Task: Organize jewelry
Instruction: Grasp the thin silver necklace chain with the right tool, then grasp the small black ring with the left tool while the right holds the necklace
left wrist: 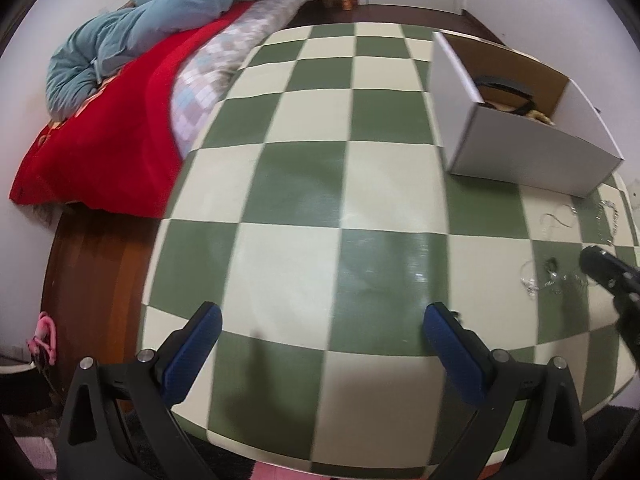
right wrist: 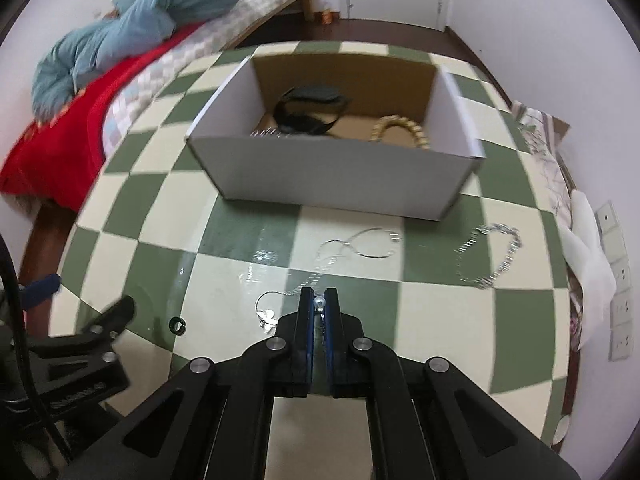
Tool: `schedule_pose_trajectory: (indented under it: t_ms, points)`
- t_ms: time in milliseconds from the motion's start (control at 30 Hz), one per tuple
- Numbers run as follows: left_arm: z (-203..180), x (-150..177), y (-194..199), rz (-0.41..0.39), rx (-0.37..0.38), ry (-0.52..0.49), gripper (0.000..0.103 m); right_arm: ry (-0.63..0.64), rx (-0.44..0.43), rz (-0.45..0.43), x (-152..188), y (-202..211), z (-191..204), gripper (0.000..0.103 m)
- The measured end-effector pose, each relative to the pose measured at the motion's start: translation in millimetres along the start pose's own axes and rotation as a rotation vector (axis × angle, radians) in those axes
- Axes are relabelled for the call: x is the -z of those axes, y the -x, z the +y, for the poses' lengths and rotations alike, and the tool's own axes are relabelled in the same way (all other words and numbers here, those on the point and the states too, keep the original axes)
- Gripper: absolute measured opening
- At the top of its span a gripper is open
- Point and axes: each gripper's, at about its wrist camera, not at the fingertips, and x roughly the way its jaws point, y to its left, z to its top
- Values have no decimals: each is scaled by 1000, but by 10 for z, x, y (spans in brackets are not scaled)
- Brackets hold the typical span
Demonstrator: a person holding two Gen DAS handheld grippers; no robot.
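Checkered table (right wrist: 440, 320): right tongs (right wrist: 319, 304) pinch a silver bead (right wrist: 319, 302); left tongs (left wrist: 320, 320) gape.

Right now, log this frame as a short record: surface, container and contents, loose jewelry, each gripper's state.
surface: checkered table
container: open cardboard box
in box: black band; gold beaded bracelet
loose on table: thin silver necklace; silver chain bracelet; small dark ring
right gripper: shut on silver bead pendant, chain trailing toward the box
left gripper: open, holding nothing, above table
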Motion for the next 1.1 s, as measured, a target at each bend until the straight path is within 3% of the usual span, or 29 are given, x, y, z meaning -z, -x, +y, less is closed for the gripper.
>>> schedule_pose_trajectory:
  t_ms: [333,567,600,667,800,867,967,1100]
  points:
    - [-328,58,5,19,89,-83,103,-223,-78,-21,141,382,-782,4]
    - [-426,92,-109,59,158,-70,98,-256,-39,44,349,116,-997,4]
    - [-431,92,-121,61,161,-69,97,-260,-38,52,382,69,-998,4]
    - [-460,115,-158,75,176,-74,81,-267,-37,63,437,-8,-997,4]
    - [-440,114,-149,50,199,-64,76,-253,-22,62,508,-50,-948,4]
    - [-386,116,-136,29,211,-44,68,-247,-20,65,511,-52,-917,4]
    - [-324,111,-124,8,208,-32,56,-246,-22,57,504,-51,-888,4]
    - [-356,119,-112,2,181,-60,50,-261,-32,42,498,-59,-868,4]
